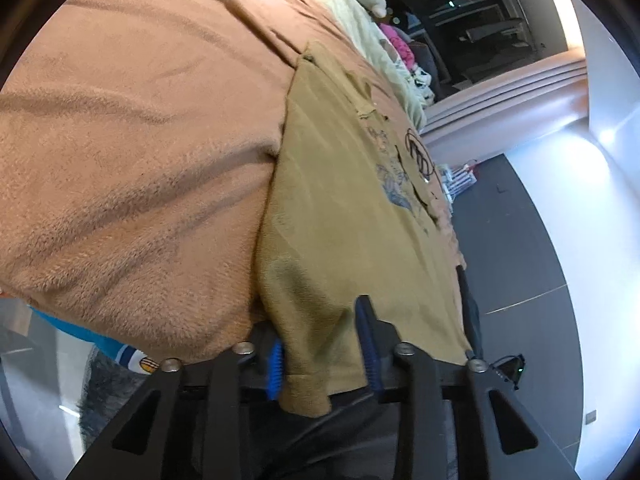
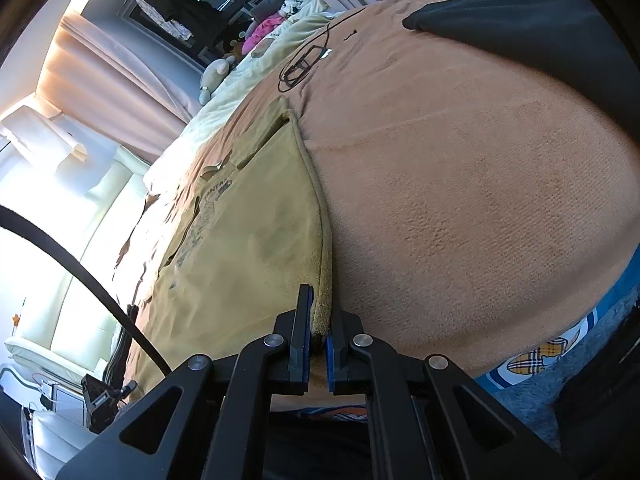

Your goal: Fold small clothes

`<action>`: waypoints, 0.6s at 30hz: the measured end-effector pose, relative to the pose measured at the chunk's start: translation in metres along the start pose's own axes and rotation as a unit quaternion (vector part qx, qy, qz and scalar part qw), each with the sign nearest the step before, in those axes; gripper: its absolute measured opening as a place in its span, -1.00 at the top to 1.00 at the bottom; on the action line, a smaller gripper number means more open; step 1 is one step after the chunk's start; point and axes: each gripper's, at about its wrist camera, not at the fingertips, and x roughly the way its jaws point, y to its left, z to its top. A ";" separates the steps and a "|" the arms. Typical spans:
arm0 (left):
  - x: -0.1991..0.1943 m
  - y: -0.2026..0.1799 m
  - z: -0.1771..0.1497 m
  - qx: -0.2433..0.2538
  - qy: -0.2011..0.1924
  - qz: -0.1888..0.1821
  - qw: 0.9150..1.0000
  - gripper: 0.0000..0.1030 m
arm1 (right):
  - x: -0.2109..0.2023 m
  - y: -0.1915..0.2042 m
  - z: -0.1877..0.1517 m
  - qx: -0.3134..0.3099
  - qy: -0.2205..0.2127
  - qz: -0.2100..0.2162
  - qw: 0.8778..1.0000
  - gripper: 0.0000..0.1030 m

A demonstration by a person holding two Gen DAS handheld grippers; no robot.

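Note:
A mustard-yellow T-shirt with a dark print lies spread on a brown fleece blanket; it also shows in the right wrist view. My left gripper is open, its blue-padded jaws apart on either side of the shirt's near hem corner, which hangs between them. My right gripper is shut on the shirt's other near corner, the thick folded hem pinched between the pads.
The blanket covers a bed, with a pale green quilt and plush toys at the far end. A black cable loop and a dark garment lie on the blanket. Curtains and grey floor lie beyond the bed.

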 end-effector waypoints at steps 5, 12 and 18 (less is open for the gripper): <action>-0.009 0.012 -0.007 -0.005 0.005 0.004 1.000 0.83 | -0.005 0.004 0.001 -0.008 -0.011 0.000 1.000 0.96; -0.032 0.006 -0.003 0.001 -0.012 0.004 1.000 0.92 | -0.023 0.018 0.002 -0.012 -0.031 0.017 0.999 0.97; -0.062 -0.023 0.012 0.020 -0.042 -0.009 0.999 0.93 | -0.049 0.030 -0.004 -0.019 -0.056 0.027 0.998 0.98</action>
